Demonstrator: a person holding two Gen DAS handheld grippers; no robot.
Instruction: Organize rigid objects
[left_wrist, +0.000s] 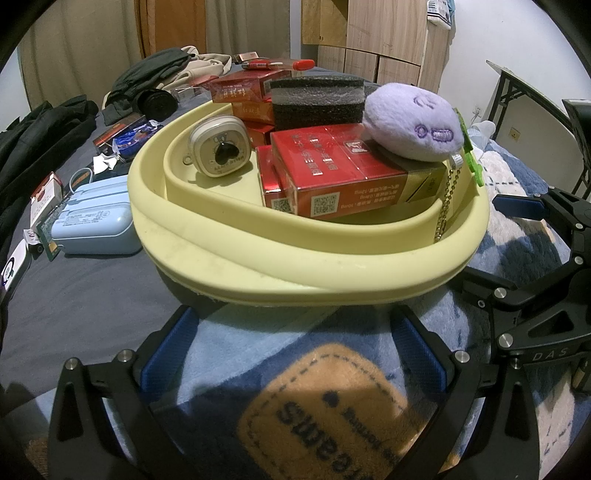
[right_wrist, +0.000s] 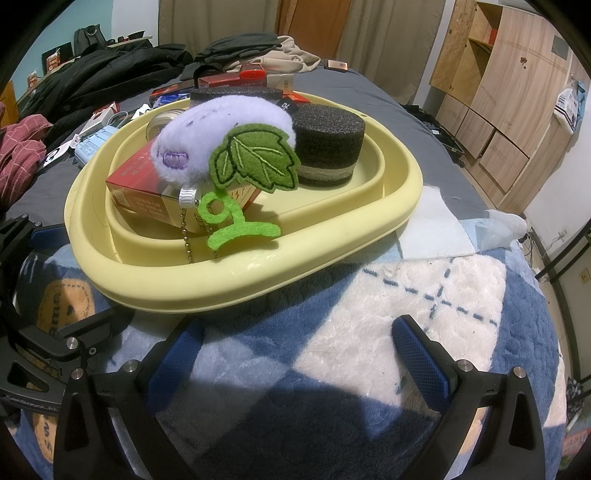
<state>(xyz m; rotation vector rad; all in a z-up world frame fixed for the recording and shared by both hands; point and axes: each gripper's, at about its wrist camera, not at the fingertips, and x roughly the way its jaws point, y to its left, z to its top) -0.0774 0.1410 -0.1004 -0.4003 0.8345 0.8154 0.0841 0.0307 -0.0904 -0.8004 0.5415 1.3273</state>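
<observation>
Smooth plastic basin (left_wrist: 295, 266); fluffy blanket (right_wrist: 369, 332).

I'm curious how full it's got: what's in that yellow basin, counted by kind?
In the yellow basin, as far as can be seen:
red boxes: 5
dark foam sponges: 2
purple plush toy: 1
cream gadget: 1
Total: 9; more may be hidden underneath.
</observation>
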